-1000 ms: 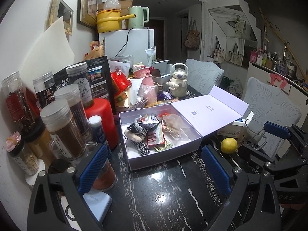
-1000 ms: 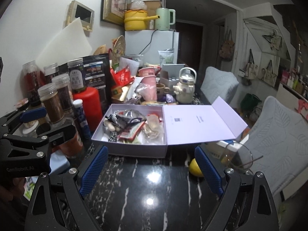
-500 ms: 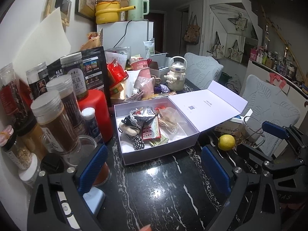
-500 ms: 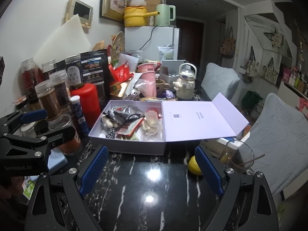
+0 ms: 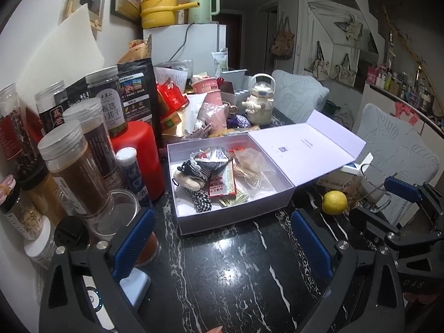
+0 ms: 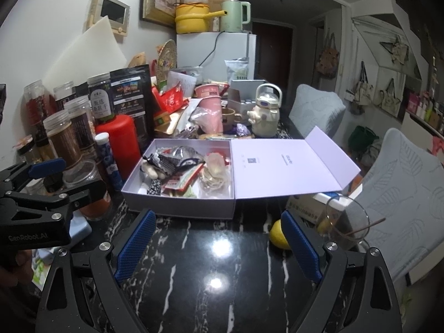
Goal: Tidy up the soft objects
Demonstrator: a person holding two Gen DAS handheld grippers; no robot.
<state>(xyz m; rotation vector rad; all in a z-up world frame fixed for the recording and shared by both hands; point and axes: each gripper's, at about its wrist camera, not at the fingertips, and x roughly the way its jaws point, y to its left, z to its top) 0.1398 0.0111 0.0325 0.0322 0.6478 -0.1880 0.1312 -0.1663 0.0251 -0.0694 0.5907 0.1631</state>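
Note:
An open lilac box (image 5: 236, 217) (image 6: 177, 208) stands on the black marble table, its lid (image 5: 302, 152) (image 6: 285, 166) folded open to the right. Inside lie a small plush toy (image 5: 191, 179) (image 6: 152, 168), a checked cloth piece (image 5: 201, 201), snack packets (image 5: 222, 184) (image 6: 183, 180) and a clear bag (image 5: 249, 166) (image 6: 215, 166). My left gripper (image 5: 222, 245) is open and empty, in front of the box. My right gripper (image 6: 217, 245) is open and empty, also in front of the box; it shows at the right of the left wrist view (image 5: 399, 202).
Jars (image 5: 75, 166) and a red canister (image 5: 141, 155) crowd the left side. A lemon (image 5: 334, 202) (image 6: 279, 234) and a glass cup (image 6: 344, 224) sit right of the box. A teapot (image 5: 259, 102) and clutter stand behind it. Grey chairs (image 6: 399, 188) are at the right.
Both grippers have shifted slightly, the view of the box drifting a little; both stay open and empty. Nothing in the box has moved.

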